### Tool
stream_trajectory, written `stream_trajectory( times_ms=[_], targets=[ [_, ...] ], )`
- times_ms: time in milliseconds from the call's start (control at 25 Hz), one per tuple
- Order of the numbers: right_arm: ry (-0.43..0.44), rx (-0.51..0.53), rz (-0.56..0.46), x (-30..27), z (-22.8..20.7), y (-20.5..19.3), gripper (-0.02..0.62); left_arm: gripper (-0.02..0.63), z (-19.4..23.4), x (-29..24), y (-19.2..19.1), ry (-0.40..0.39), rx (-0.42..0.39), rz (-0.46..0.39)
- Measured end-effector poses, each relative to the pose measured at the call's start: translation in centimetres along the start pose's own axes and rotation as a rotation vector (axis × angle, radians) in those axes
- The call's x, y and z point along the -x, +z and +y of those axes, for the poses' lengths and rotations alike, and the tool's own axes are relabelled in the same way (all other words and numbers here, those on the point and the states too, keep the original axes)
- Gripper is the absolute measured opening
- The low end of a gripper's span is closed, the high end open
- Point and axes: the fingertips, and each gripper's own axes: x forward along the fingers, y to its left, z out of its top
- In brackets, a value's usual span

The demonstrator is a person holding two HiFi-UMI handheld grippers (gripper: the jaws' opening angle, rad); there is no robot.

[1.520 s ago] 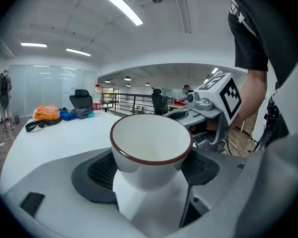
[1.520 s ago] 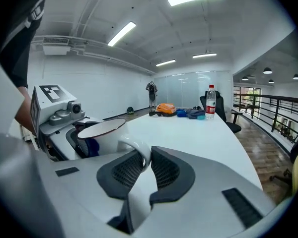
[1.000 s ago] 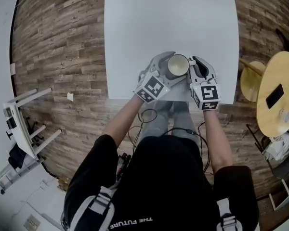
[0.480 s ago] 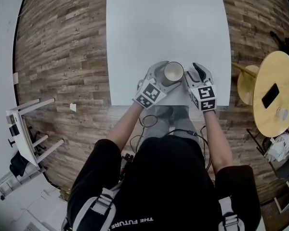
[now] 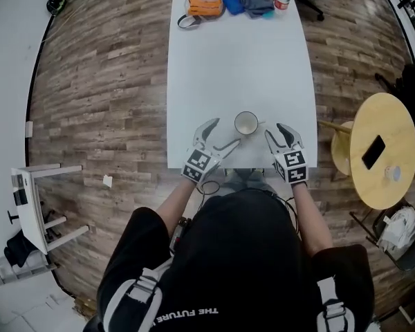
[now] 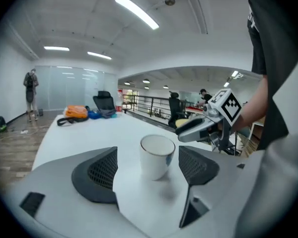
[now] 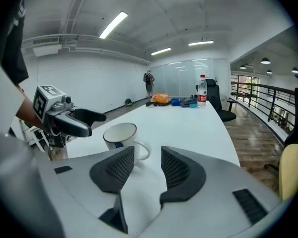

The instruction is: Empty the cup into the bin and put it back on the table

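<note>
Cup (image 5: 246, 124) stands upright and empty near the bench (image 5: 238, 61) front edge, apparently set back down. Left gripper (image 5: 221, 134) fingers spread, clear of it; right gripper (image 5: 275, 131) fingers have just been opening, nothing between them.

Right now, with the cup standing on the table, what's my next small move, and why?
Probably draw both grippers straight back. The cup stands upright on the table, looking empty; the left gripper is open and not touching it, and the right gripper has just been opening its jaws, with nothing between them.
</note>
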Motion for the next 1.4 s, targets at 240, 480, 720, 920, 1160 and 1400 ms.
stream_trajectory(
  times_ms=[240, 480, 720, 920, 1160, 1400],
  targets=[
    [0.059, -0.019, -0.29, 5.1, 2.6, 9.6, 0.131, 0.222, 0.9, 4.8, 8.5, 0.194, 0.033, -0.184],
    [-0.004, 0.009, -0.45, 8.4, 3.7, 15.0, 0.015, 0.021, -0.2, 6.1, 13.3, 0.248, 0.01, -0.282],
    [-0.053, 0.073, -0.43, 8.0, 4.2, 15.0, 0.015, 0.021, -1.0, 5.8, 13.7, 0.2, -0.005, -0.274],
    [-0.061, 0.076, -0.432, 8.5, 3.8, 15.2, 0.015, 0.021, -2.0, 5.3, 14.3, 0.182, -0.016, -0.278],
    [-0.06, 0.071, -0.434, 8.3, 3.5, 15.6, 0.015, 0.021, -2.0, 5.3, 14.9, 0.174, -0.017, -0.29],
    [-0.077, 0.055, -0.422, 8.4, 2.9, 15.3, 0.015, 0.021, -2.2, 5.0, 14.8, 0.176, -0.001, -0.289]
  ],
)
